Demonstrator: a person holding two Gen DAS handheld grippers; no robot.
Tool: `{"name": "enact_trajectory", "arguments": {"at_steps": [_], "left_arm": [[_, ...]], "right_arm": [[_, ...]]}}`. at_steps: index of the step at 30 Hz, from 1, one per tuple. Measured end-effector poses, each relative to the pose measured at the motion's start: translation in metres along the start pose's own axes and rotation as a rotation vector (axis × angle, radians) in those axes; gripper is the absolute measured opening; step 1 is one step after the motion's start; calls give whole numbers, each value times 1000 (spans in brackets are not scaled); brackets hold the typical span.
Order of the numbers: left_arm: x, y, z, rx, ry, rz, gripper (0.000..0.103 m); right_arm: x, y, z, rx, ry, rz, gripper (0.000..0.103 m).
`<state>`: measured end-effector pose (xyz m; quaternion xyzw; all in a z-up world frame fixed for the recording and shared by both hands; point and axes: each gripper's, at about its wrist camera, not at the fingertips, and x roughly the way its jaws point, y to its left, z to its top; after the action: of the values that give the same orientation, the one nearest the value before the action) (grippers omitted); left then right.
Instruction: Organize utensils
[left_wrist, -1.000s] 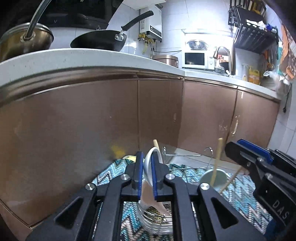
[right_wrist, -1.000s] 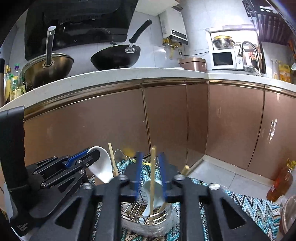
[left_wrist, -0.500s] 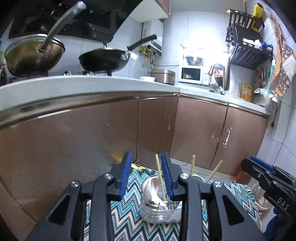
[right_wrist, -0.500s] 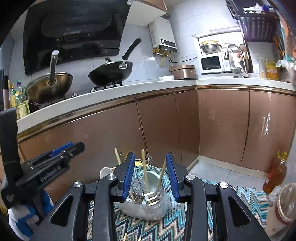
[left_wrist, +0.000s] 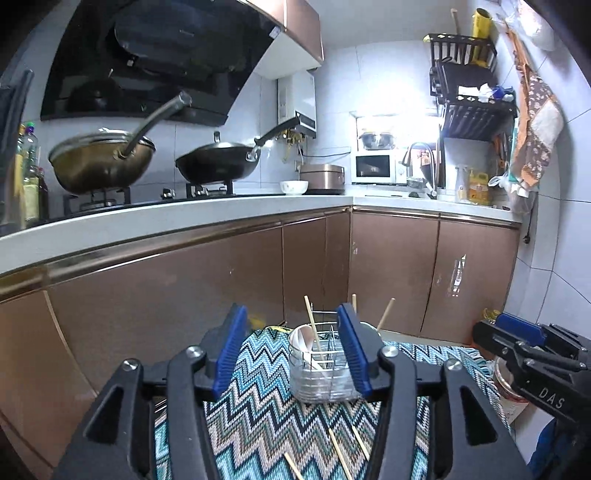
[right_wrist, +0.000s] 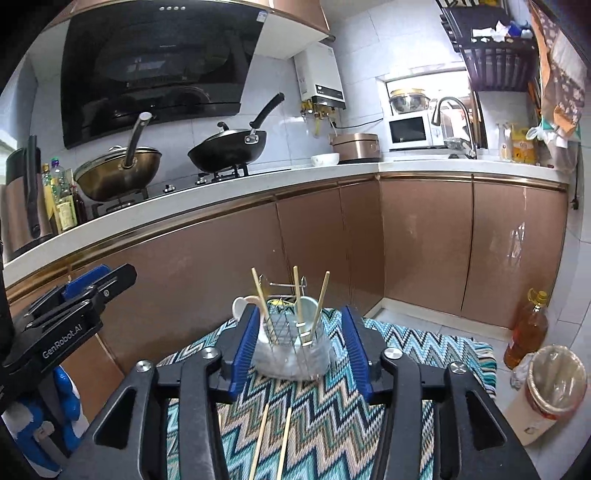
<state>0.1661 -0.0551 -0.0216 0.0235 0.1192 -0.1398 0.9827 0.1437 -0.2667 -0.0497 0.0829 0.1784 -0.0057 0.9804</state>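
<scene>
A wire utensil holder (left_wrist: 325, 365) in a clear tub stands on a zigzag mat (left_wrist: 258, 424); it also shows in the right wrist view (right_wrist: 291, 347). It holds a white spoon (left_wrist: 301, 341) and several chopsticks (right_wrist: 319, 306). Loose chopsticks (right_wrist: 273, 439) lie on the mat in front of it. My left gripper (left_wrist: 291, 354) is open and empty, held back above the mat. My right gripper (right_wrist: 301, 349) is open and empty, also held back from the holder.
Brown cabinet doors (right_wrist: 332, 236) rise behind the mat under a white counter (right_wrist: 258, 181) with two woks. An oil bottle (right_wrist: 526, 328) and a lined bin (right_wrist: 550, 384) stand on the floor to the right.
Both grippers opened, the left off the white spoon and the right off a chopstick, leaving both in the holder. Both pulled back and up.
</scene>
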Motion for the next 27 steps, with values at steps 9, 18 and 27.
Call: {"name": "enact_trajectory", "arguments": {"at_steps": [9,18,27], "left_arm": [[-56,-5,-3,27,-41,5,55],[-102,-5,-7,44,-78,21,56],[-144,0,-8,51,-125,39,57]], "right_arm": [[-52,9,-14,-4,-4,-42,67],[-106,18,-15,-33,-68,-95,82],[-147,38,-12,-92,-117,-101,101]]}}
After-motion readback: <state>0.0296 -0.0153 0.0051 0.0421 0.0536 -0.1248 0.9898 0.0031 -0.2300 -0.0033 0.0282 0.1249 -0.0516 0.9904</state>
